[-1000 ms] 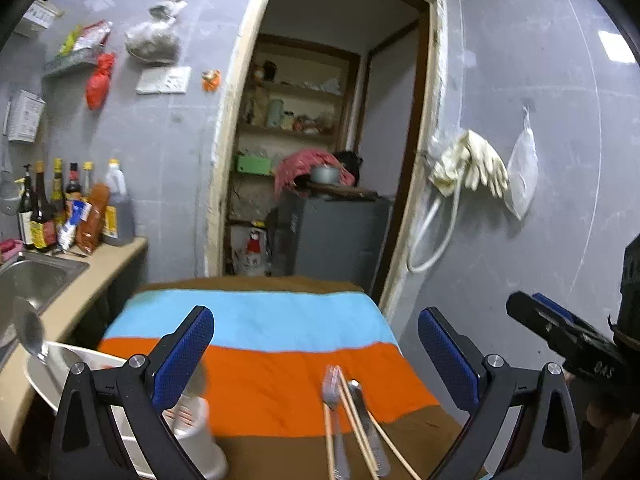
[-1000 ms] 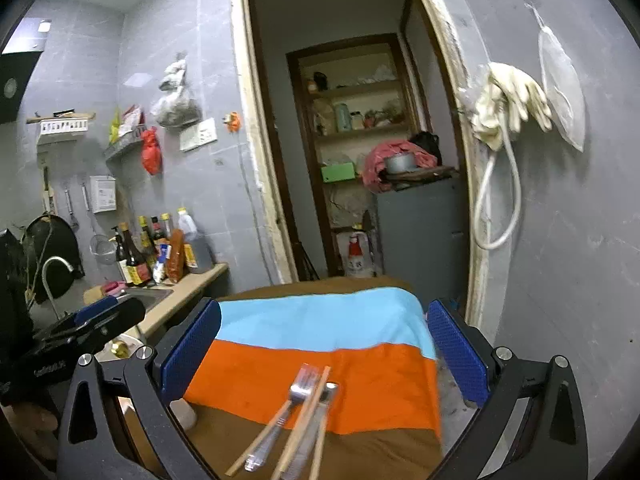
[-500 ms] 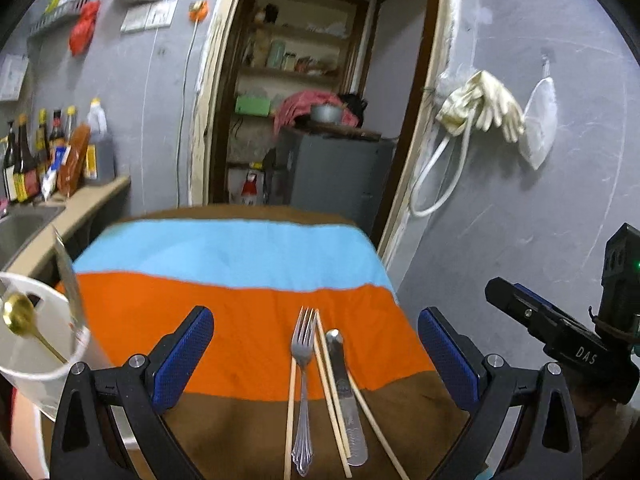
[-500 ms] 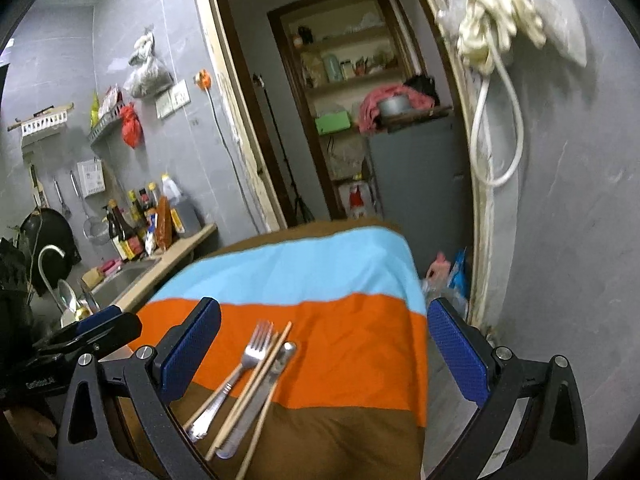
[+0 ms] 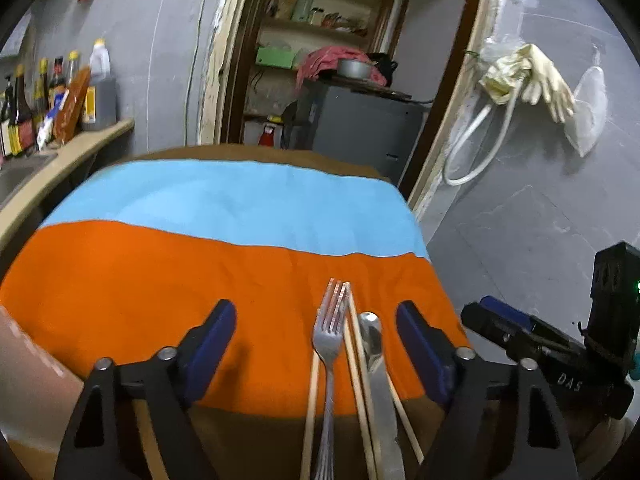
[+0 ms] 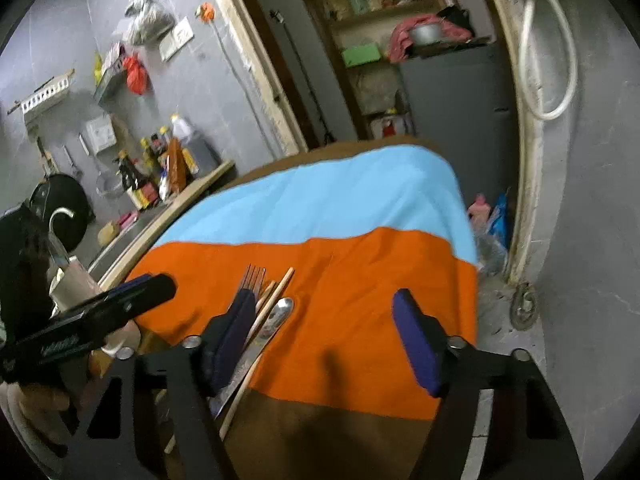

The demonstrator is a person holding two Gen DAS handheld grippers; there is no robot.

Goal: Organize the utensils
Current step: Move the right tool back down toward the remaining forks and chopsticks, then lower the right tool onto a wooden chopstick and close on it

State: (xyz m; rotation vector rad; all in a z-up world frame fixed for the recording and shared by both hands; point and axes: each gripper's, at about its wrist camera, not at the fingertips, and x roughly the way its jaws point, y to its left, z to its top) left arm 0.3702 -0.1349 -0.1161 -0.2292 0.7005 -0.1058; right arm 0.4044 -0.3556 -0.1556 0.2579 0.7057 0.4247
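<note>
A metal fork (image 5: 330,344), wooden chopsticks (image 5: 356,352) and a table knife (image 5: 376,364) lie side by side on the striped cloth (image 5: 160,280). My left gripper (image 5: 316,340) is open and empty, low over the cloth, with the fork and chopsticks between its fingers. My right gripper (image 6: 328,332) is open and empty just right of the same utensils; its left finger (image 6: 234,332) overlaps the fork (image 6: 252,280). A white utensil cup (image 6: 76,280) stands at the left.
A counter (image 5: 72,152) with sauce bottles (image 5: 60,92) and a sink runs along the left. The cloth's right edge drops off beside a grey wall (image 5: 540,200). A doorway with shelves (image 5: 320,40) lies behind the table.
Both grippers have tipped down and moved lower toward the utensils. The left one swung right, so the cup and plate left its view.
</note>
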